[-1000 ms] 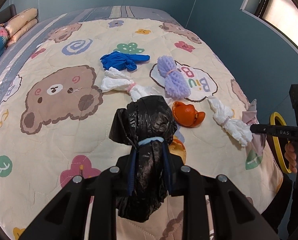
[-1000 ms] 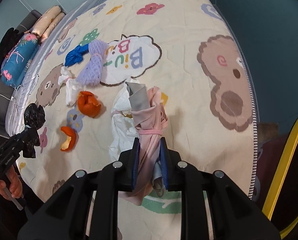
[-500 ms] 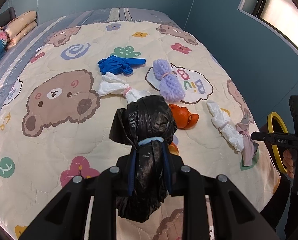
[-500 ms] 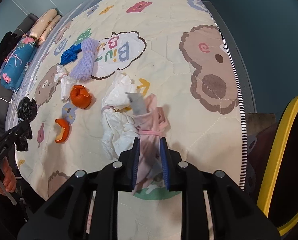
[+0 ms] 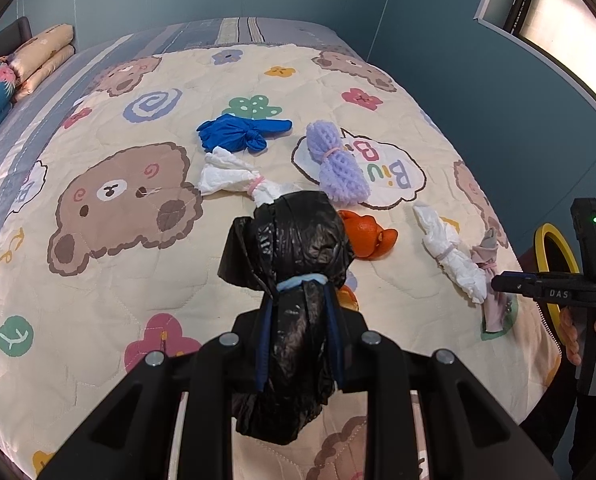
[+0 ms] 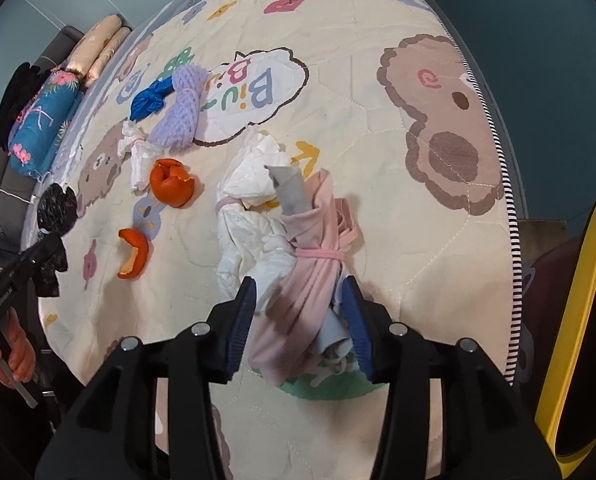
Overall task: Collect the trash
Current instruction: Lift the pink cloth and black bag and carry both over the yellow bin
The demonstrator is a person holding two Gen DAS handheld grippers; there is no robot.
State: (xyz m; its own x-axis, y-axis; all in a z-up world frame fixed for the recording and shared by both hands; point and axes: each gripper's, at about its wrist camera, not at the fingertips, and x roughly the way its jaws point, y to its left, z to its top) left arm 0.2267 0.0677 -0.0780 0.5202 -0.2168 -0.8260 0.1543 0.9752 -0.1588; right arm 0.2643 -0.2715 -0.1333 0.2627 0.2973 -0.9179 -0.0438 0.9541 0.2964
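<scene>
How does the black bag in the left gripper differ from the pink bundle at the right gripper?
The black bag is glossy plastic tied with a blue band; the pink bundle is soft cloth tied with a pink band. The left gripper clamps the bag above the quilt; the right gripper's jaws are opening around the bundle, which lies on the quilt. Both are cinched mid-length.

Black bag (image 5: 294,248): thin plastic, glossy, crinkled. Bed quilt (image 5: 110,288): matt stitched cloth, printed. Purple bundle (image 5: 336,168): foam-like mesh, rough. Pink bundle (image 6: 314,248): soft matt cloth. White bundle (image 6: 250,208): crumpled paper-like tissue. Orange peel (image 6: 170,180): dimpled, slightly shiny.
</scene>
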